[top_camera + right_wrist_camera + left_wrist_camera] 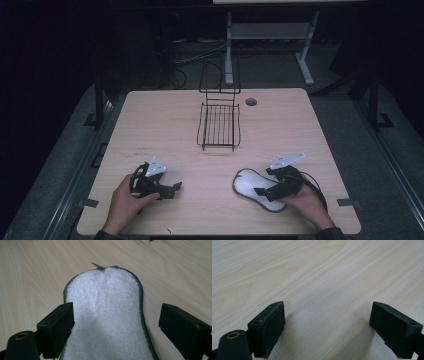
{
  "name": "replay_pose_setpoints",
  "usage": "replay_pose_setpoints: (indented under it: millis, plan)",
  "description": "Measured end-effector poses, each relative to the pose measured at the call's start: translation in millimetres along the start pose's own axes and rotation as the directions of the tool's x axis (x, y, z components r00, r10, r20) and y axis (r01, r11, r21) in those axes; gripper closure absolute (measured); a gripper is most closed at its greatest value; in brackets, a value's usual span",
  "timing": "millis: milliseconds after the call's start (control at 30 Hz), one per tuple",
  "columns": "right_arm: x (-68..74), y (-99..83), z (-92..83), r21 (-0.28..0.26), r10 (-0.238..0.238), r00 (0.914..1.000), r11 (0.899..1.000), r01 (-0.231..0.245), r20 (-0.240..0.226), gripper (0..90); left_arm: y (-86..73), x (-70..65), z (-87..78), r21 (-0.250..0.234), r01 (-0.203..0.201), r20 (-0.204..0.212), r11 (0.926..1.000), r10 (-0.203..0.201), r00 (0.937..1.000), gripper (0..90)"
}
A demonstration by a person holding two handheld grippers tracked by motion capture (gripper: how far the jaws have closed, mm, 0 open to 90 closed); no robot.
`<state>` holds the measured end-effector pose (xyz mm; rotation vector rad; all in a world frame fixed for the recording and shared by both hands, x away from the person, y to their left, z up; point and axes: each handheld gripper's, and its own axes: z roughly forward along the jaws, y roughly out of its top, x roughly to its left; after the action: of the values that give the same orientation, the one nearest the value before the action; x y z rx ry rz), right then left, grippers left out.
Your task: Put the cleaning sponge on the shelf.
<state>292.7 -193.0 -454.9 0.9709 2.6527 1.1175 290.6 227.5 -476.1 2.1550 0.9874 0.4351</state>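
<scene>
A white terry pad (246, 181) shaped like an insole, with a dark grey edge, lies flat on the wooden table (165, 120) at the front right. My right gripper (263, 183) hovers over its near end, pointing left. In the right gripper view the pad (107, 297) runs away between the wide-apart jaws of the right gripper (116, 322), and the pads do not press on it. My left gripper (172, 189) rests at the front left, pointing right. Its jaws stand open in the left gripper view (327, 322), with bare wood between them.
A black wire basket (219, 125) with a tall back frame stands at the table's middle, toward the far edge. A round cable hole (251, 102) sits just right of it. Beyond the table, a white desk frame (270, 30) stands on the dark floor.
</scene>
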Motion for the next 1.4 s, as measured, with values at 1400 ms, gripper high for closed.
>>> replay_pose_setpoints:
  millis: [1400]
  plan:
    - [4.6,0.2,7.6,0.064,-0.058,0.9983,0.996,0.058,-0.009,28.5,0.0,0.0,0.0,0.000,-0.001,0.000,1.0000,0.001,1.0000,12.3]
